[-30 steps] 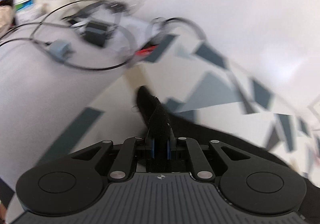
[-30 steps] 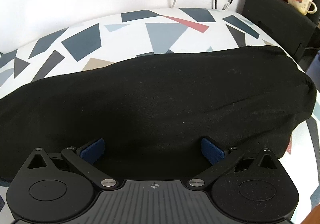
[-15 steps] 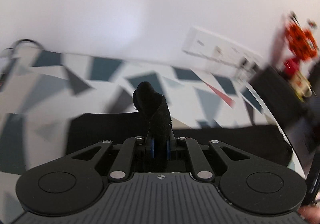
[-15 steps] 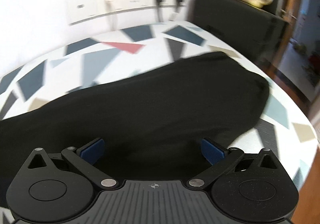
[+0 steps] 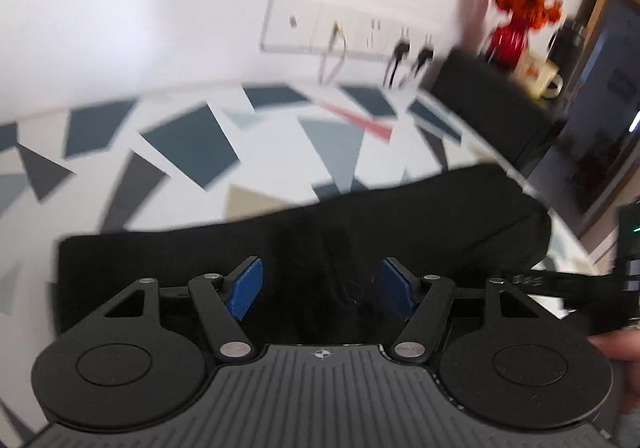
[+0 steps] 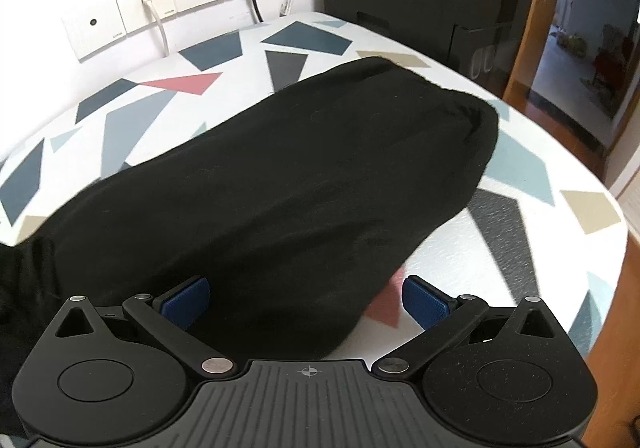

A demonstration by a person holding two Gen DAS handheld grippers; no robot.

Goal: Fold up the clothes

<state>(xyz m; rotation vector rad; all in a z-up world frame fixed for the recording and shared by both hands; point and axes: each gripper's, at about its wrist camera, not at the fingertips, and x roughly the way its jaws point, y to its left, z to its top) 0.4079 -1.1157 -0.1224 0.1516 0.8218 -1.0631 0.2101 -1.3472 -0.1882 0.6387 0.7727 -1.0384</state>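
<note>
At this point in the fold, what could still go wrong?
1. The left gripper jaws are opening with black cloth bunched between them; it may snag on a pad and drag the fold.
2. The black garment ends near the table edge and could slide off if pushed.

Black garment (image 6: pixel 288 184) lying folded on my patterned desk (image 6: pixel 540 184).

It is plain black, soft cloth with no print that I can see, laid in one long, flat band across the white top with its blue, grey and red shapes. Its far end (image 6: pixel 460 116) is rounded and slightly thick, near the desk's edge. From my left side the garment (image 5: pixel 420 216) runs crosswise, its left end cut square.
</note>
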